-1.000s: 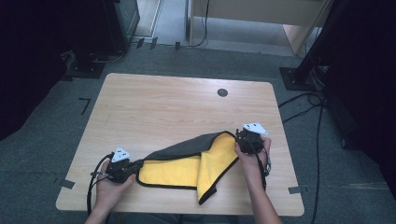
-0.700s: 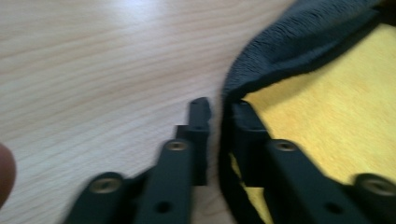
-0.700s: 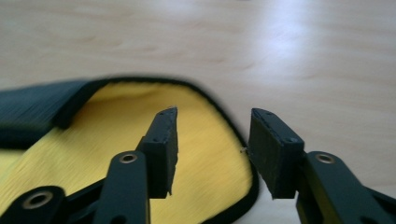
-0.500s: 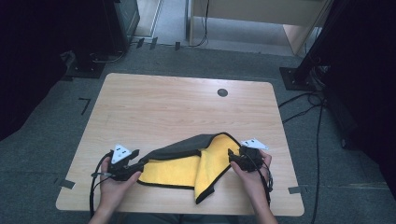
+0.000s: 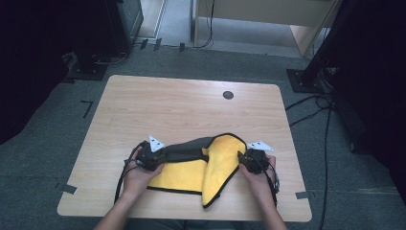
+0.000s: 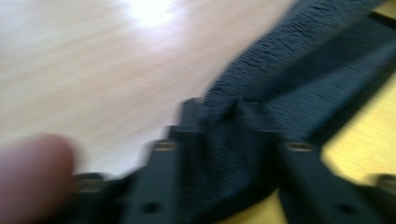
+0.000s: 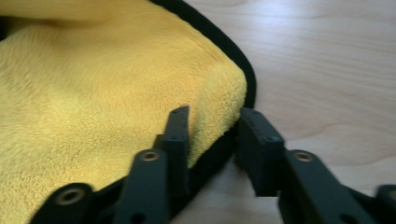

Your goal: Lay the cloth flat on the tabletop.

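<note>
**Cloth pinched at both ends**

Cloth [image 5: 191,167], yellow on one face and dark grey on the other with a black edge, lies at the 6 o'clock side of the table [image 5: 191,110]. The left gripper [image 6: 224,116] has its jaws pressed on a bunched fold of the grey side; that view is blurred, with a fingertip [image 6: 32,172] at its 8 o'clock. The right gripper [image 7: 212,126] pinches the yellow corner and its black hem between its jaws, just above the wood. From above, the left hand [image 5: 139,175] sits at the cloth's 9 o'clock end, the right hand [image 5: 258,179] at its 3 o'clock end. A flap hangs toward 6 o'clock. A dark round disc [image 5: 228,95] lies at 12 o'clock, well apart.
</note>
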Tool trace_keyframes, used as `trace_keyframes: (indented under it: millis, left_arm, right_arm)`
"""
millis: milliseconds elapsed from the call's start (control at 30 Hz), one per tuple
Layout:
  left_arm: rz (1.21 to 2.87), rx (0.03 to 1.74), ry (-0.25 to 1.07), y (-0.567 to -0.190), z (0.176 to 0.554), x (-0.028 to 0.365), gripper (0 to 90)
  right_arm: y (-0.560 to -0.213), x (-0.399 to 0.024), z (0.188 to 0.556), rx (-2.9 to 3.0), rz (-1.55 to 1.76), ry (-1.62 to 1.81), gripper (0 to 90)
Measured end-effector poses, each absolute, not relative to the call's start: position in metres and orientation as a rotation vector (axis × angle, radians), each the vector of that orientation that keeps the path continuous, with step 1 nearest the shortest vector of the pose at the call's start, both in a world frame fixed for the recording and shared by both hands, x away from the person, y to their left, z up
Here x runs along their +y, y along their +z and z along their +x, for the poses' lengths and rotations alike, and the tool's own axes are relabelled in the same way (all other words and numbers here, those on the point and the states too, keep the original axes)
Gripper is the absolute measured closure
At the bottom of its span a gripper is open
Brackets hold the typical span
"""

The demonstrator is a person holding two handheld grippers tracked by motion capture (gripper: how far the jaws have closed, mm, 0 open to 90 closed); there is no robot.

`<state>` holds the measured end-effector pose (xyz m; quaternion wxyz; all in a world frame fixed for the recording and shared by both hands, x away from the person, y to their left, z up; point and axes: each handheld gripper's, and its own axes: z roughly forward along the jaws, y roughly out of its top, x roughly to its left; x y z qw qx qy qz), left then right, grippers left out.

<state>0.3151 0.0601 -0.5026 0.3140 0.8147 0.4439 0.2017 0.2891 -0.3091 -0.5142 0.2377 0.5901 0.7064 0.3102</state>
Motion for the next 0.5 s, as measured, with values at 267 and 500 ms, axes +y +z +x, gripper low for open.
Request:
trace_keyframes:
  millis: [267, 500]
  left_arm:
    - [1.862, 1.508, 0.576, -0.500, 0.338, 0.099, 66.6]
    - [1.950, 1.030, 0.389, -0.490, 0.292, 0.041, 64.1]
  right_arm:
    - [-0.518, -0.334, 0.305, 1.716, 1.705, 0.771, 50.8]
    - [-0.503, -0.332, 0.294, 1.714, 1.655, 0.902, 41.1]
